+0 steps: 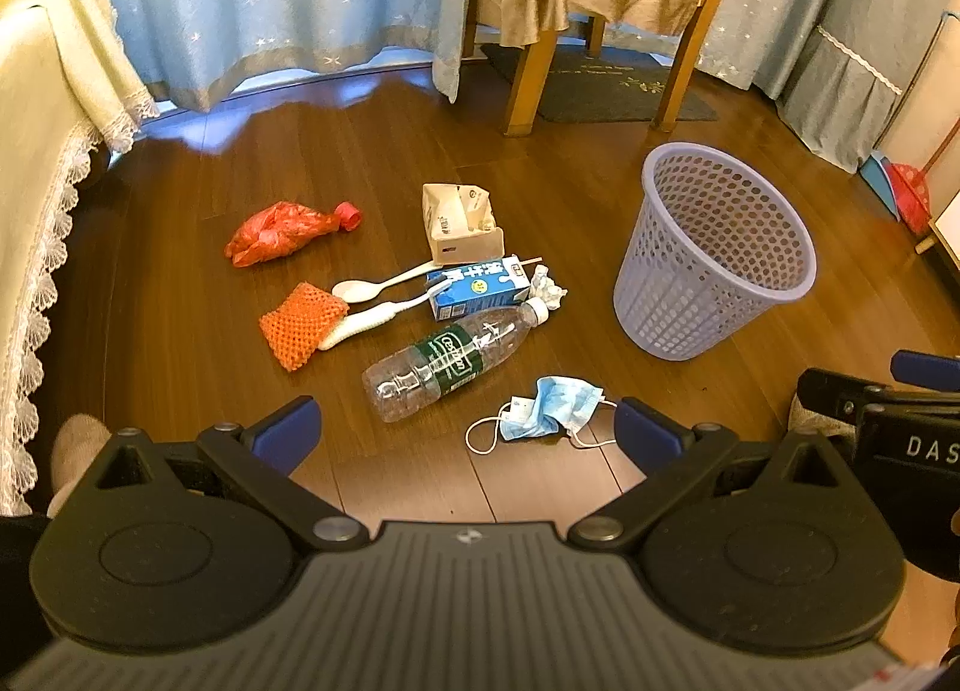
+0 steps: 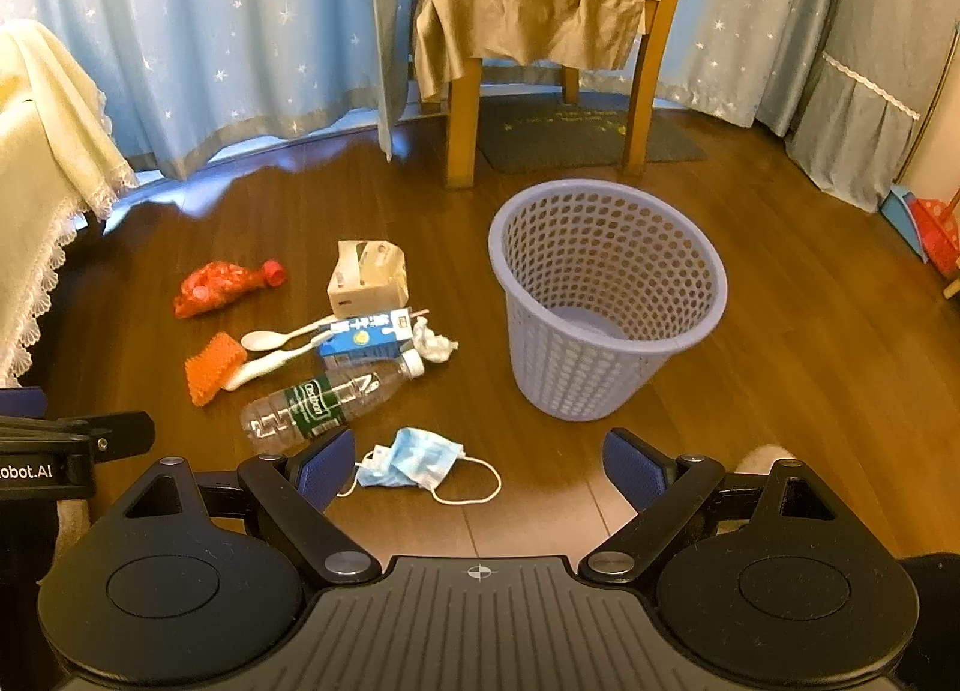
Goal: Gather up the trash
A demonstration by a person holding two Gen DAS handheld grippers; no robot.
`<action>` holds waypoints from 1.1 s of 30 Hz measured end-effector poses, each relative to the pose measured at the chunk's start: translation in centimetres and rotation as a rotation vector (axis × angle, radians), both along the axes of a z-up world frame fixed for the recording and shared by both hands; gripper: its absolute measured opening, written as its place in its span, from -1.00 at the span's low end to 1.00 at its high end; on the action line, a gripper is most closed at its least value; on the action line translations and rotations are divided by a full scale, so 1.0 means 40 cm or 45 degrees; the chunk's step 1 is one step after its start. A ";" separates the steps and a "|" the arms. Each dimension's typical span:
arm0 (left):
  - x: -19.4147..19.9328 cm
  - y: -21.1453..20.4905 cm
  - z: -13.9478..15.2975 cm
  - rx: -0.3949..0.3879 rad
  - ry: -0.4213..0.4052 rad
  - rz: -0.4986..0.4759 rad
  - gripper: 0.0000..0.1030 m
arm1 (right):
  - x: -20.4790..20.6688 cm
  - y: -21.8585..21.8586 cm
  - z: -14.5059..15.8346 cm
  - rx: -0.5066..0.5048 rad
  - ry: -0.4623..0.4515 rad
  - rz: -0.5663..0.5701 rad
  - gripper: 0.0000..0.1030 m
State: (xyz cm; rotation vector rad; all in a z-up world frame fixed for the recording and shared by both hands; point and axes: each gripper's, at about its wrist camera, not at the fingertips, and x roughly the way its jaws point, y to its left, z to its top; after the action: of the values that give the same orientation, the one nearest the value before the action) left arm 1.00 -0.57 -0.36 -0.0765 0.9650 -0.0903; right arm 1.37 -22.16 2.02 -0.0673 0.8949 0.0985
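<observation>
Looking down: I see a dark wooden plank floor (image 1: 180, 343) with litter scattered left of a basket.
Left gripper: my left gripper (image 1: 468, 433) hangs above the floor, its blue-padded fingers (image 1: 288, 430) spread wide with nothing between them.
Right gripper: my right gripper (image 2: 474, 463) hangs likewise, fingers (image 2: 630, 466) wide apart and empty.
Basket: a lavender perforated plastic waste basket (image 2: 606, 295) stands upright on the right, near the chair; I see nothing inside it.
Mask: a crumpled light-blue face mask with white ear loops (image 2: 420, 463) lies nearest me, just below the right gripper's opening.
Bottle: a clear plastic water bottle with a green label (image 1: 447, 361) lies on its side, cap pointing right, just beyond the mask.
Carton: a blue and white milk carton (image 1: 477, 286) lies past the bottle, a crumpled white paper wad (image 1: 547, 287) touching its right end.
Cutlery: a white plastic spoon (image 1: 372, 286) and a white toothbrush (image 1: 384, 313) lie left of the carton.
Other litter: an orange knitted mesh pad (image 1: 300, 331), a crumpled red plastic bag (image 1: 282, 232) far left, and a torn beige cardboard box (image 1: 459, 223) farther back.
Background: a wooden chair with a brown quilted cover (image 2: 540, 24) stands before pale blue star-print curtains (image 2: 210, 30).
</observation>
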 end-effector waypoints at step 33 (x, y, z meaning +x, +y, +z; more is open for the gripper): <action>0.287 -0.058 -0.126 0.115 -0.031 -0.454 0.98 | 0.362 -0.094 -0.278 -0.511 0.031 0.545 0.18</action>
State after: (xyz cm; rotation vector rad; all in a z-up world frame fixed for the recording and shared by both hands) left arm 12.47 -2.89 -5.41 0.1807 0.9494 -0.3746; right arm 15.86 -25.92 -9.09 -0.6338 0.9030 0.3175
